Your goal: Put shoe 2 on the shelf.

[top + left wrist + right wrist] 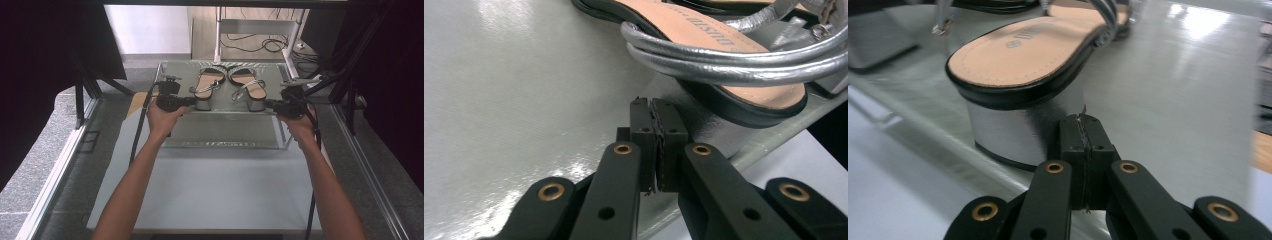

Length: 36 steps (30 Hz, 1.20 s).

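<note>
From the high view we see two block-heeled sandals standing side by side on a clear plastic sheet (225,131) that covers the far part of the table (210,195), their heels towards the person. The left sandal (207,86) and the right sandal (248,88) sit close together but apart; their silver straps are too small here for us to trace.

The left gripper (191,101) is held in the left hand (162,119) just beside the left sandal's heel. In the left gripper view we see its jaws brought together, pads (644,135) meeting with nothing between them, directly below the heel end of the sole and the silver straps (724,60). Whether the tips touch the sandal we cannot tell. The toe is cut off at the top edge, and the printed insole lettering is only partly legible.

The right gripper (270,104), in the right hand (300,127), lies just beside the right sandal's silver heel block (1013,135). Its jaws are likewise pressed together on nothing, close to the block; contact is unclear. The front of this sandal blurs and runs off the frame.
</note>
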Motion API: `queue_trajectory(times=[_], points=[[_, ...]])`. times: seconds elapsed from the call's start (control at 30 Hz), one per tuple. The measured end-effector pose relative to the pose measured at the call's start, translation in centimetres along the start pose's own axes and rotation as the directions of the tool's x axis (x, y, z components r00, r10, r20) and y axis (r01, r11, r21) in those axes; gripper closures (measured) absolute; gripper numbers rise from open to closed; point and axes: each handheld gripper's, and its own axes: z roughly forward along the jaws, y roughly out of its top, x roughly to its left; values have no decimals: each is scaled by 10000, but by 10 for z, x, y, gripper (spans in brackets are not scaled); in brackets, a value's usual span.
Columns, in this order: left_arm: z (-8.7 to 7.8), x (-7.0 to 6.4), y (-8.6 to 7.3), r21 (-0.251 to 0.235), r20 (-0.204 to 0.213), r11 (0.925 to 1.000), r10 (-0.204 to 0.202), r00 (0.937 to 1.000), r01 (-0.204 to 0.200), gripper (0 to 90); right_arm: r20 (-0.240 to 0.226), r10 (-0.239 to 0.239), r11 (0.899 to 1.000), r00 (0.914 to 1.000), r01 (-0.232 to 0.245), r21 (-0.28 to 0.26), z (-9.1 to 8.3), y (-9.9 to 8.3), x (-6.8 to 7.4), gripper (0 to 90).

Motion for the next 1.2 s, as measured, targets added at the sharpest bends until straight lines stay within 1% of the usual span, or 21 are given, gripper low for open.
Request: queue_trajectory(times=[0.03, 0.17, 0.2, 0.23, 0.3, 0.37, 0.43, 0.5, 0.6, 0.63, 0.7, 0.73, 0.77, 0.83, 0.87, 0.9, 0.97, 1.07, 1.13, 1.17, 1.2], points=[[1, -2, 1, 25, 13, 10000, 64, 10000, -64, 883, -163, -71, 10000, 9998, 71, -21, 1, 1, 3, 893], [5, -13, 2, 136, 85, 9996, 247, 9997, -248, 883, -287, -480, 9988, 9984, 480, -16, 6, 2, 15, 892], [7, -16, 2, 142, 148, 9992, 367, 9992, -369, 882, -379, -441, 9990, 9983, 440, -24, 7, 3, 16, 892], [8, -20, 2, 191, 103, 9986, 491, 9987, -493, 882, -434, -448, 9990, 9981, 447, -34, 8, 3, 17, 892], [10, -25, 3, 229, 22, 9974, 687, 9976, -688, 882, -467, -523, 9986, 9975, 521, -56, 9, 3, 21, 892], [13, -27, 4, 270, 119, 9977, 618, 9980, -621, 881, -423, -707, 9975, 9966, 706, -25, 10, 3, 25, 890], [14, -30, 4, 290, 79, 9967, 761, 9971, -763, 877, -312, -833, 9965, 9960, 832, -48, 11, 4, 26, 878], [14, -31, 4, 294, 87, 9962, 812, 9967, -814, 869, -326, -779, 9969, 9964, 776, -94, 10, 3, 25, 867], [15, -28, 4, 225, 193, 9966, 792, 9967, -796, 840, -361, -681, 9976, 9970, 674, -185, 11, 1, 24, 861], [14, -27, 3, 213, 227, 9966, 791, 9966, -796, 822, -346, -683, 9975, 9971, 677, -198, 11, 1, 24, 853], [13, -22, 2, 152, 332, 9971, 736, 9967, -741, 741, -321, -707, 9974, 9970, 701, -195, 10, 0, 24, 829], [10, -20, 1, 84, 369, 9977, 675, 9970, -679, 693, -285, -740, 9971, 9969, 733, -223, 10, -1, 23, 823], [7, -18, 0, -53, 261, 9979, 645, 9976, -644, 670, -268, -733, 9971, 9970, 726, -240, 8, -2, 22, 817], [-1, -14, -3, -288, 108, 9972, 697, 9975, -694, 643, -292, -682, 9969, 9972, 670, -406, 2, -5, 20, 807], [-6, -13, -5, -370, 143, 9968, 720, 9973, -714, 634, -310, -653, 9966, 9974, 637, -515, -2, -7, 18, 801], [-11, -12, -7, -457, 178, 9959, 790, 9967, -781, 628, -363, -585, 9965, 9976, 562, -625, -7, -9, 17, 797], [-21, -11, -14, -582, 197, 9929, 1054, 9942, -1041, 620, -455, -594, 9948, 9972, 553, -854, -16, -16, 15, 787], [-36, -11, -29, -761, 462, 9896, 1259, 9910, -1222, 608, -690, -690, 9919, 9952, 611, -1111, -30, -28, 16, 758], [-44, -12, -39, -818, 515, 9870, 1426, 9884, -1381, 599, -830, -893, 9893, 9925, 787, -1232, -39, -39, 20, 739], [-50, -12, -48, -862, 634, 9863, 1466, 9872, -1409, 594, -854, -1007, 9878, 9912, 893, -1276, -42, -43, 21, 729], [-54, -11, -56, -942, 806, 9861, 1443, 9862, -1366, 590, -956, -1109, 9862, 9892, 977, -1336, -47, -52, 24, 715]])
